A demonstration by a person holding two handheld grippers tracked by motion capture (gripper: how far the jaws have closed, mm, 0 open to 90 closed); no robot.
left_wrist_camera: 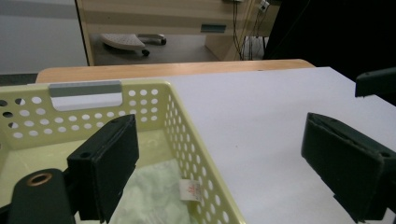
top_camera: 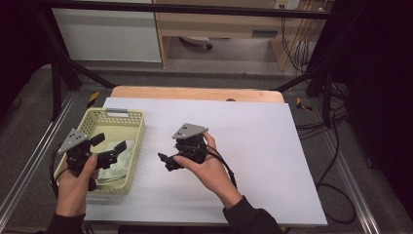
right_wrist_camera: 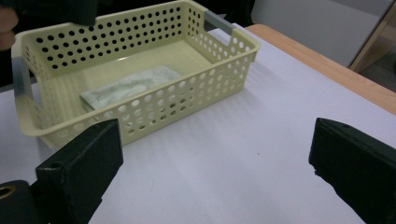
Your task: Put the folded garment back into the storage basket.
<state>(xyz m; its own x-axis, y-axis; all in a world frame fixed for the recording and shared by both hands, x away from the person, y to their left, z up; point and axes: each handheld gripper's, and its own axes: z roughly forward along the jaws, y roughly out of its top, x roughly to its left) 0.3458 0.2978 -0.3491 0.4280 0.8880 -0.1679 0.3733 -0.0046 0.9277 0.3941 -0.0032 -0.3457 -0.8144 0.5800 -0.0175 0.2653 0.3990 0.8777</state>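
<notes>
A pale yellow perforated basket [top_camera: 136, 127] sits on the left part of the white table top [top_camera: 253, 146], and a folded pale green cloth [top_camera: 119, 165] lies flat on its floor — in the right gripper view the cloth [right_wrist_camera: 128, 86] rests toward the nearer long wall, and in the left gripper view a small white label [left_wrist_camera: 189, 190] shows at its edge. The left gripper [top_camera: 109, 148] is held over the near end of the basket, its jaws spread wide with nothing between them; in its own view one jaw hangs above the cloth [left_wrist_camera: 154, 196] inside the basket [left_wrist_camera: 187, 135] and the other stands out over the bare table top [left_wrist_camera: 261, 121]. The right gripper [top_camera: 165, 161] is held above the table just to the right of the basket, pointing toward it, apart from the basket's wall. Its jaws are also wide apart and empty — in its own view they frame the white surface [right_wrist_camera: 233, 154] with the basket [right_wrist_camera: 219, 70] beyond them. A grey handle strip [top_camera: 117, 111] marks the basket's far end.
</notes>
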